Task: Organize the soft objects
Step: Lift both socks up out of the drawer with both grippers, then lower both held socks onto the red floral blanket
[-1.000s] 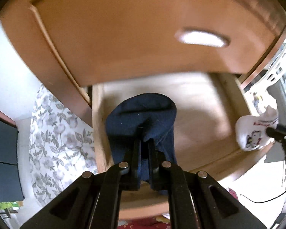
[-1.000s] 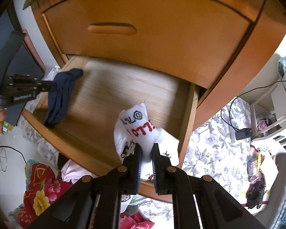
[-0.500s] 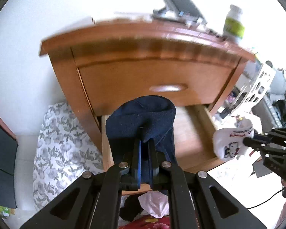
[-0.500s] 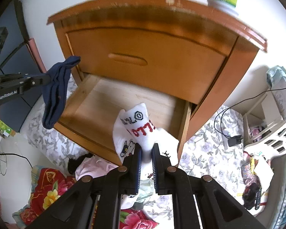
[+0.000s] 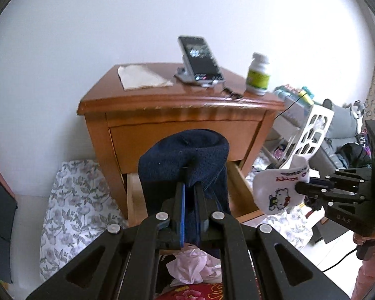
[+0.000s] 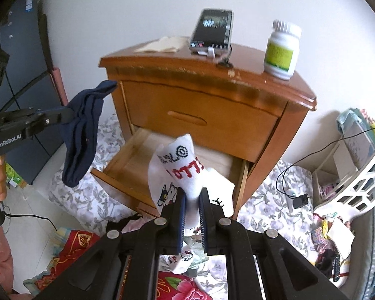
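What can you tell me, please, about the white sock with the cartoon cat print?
The white knitted sock with a cartoon cat print looks soft and stretchy, with red lettering near its cuff and a small cat figure lower down. It is bunched and pinched in the right tool, whose jaws are shut on its fabric, and both ends droop freely. It hangs in the air in front of the open wooden drawer and appears to touch only the tool.
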Demonstrator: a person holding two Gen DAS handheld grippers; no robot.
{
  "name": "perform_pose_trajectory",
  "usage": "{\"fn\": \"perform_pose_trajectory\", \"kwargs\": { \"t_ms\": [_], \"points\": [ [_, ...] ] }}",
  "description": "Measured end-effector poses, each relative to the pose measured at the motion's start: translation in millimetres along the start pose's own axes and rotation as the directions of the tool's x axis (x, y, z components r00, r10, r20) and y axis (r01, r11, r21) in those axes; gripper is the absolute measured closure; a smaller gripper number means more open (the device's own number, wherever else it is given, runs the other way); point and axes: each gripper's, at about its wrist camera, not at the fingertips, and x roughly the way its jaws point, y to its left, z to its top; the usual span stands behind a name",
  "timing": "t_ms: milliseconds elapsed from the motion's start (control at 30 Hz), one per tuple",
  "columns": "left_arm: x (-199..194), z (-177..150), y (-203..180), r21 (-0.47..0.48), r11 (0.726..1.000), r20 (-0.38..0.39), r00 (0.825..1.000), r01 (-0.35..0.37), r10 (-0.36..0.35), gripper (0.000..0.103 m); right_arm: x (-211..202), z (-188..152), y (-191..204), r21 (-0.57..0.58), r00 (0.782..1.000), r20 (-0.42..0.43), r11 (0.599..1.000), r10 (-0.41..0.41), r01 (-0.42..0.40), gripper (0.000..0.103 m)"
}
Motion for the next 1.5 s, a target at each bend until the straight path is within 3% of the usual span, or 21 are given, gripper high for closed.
{"fn": "perform_pose_trajectory", "kwargs": {
  "t_ms": [400,833,1033,1200,1500],
  "points": [
    [-34.5,-38.4,-19.7,-0.003,0.999,0.031,0.999,0.037,-0.037,0.097,-48.3,-32.0,20.0,0.002,0.999,0.051,1.0,0.018,-0.018,0.092],
    [22.6,-96.6,-35.8,-0.019,0.998,-0.099,0.993,0.057,-0.059,0.097,13.8,-84.7,20.3,0.071,0.994,-0.082,0.996,0.066,-0.06,0.092],
    [74.5,-135.5,-33.8,-0.076,0.995,-0.241,0.967,0.07,-0.087,0.097,79.0,-116.4,16.4,0.134,0.971,-0.217,0.988,0.099,-0.071,0.092],
    [109.1,-164.9,-25.1,-0.128,0.991,-0.333,0.94,0.039,-0.079,0.097,123.4,-135.3,10.8,0.189,0.946,-0.297,0.979,0.13,-0.076,0.092],
    [146.2,-195.4,-14.0,-0.192,0.981,-0.417,0.906,-0.011,-0.072,0.097,178.2,-159.0,8.0,0.288,0.904,-0.388,0.956,0.178,-0.064,0.092]
  ]
}}
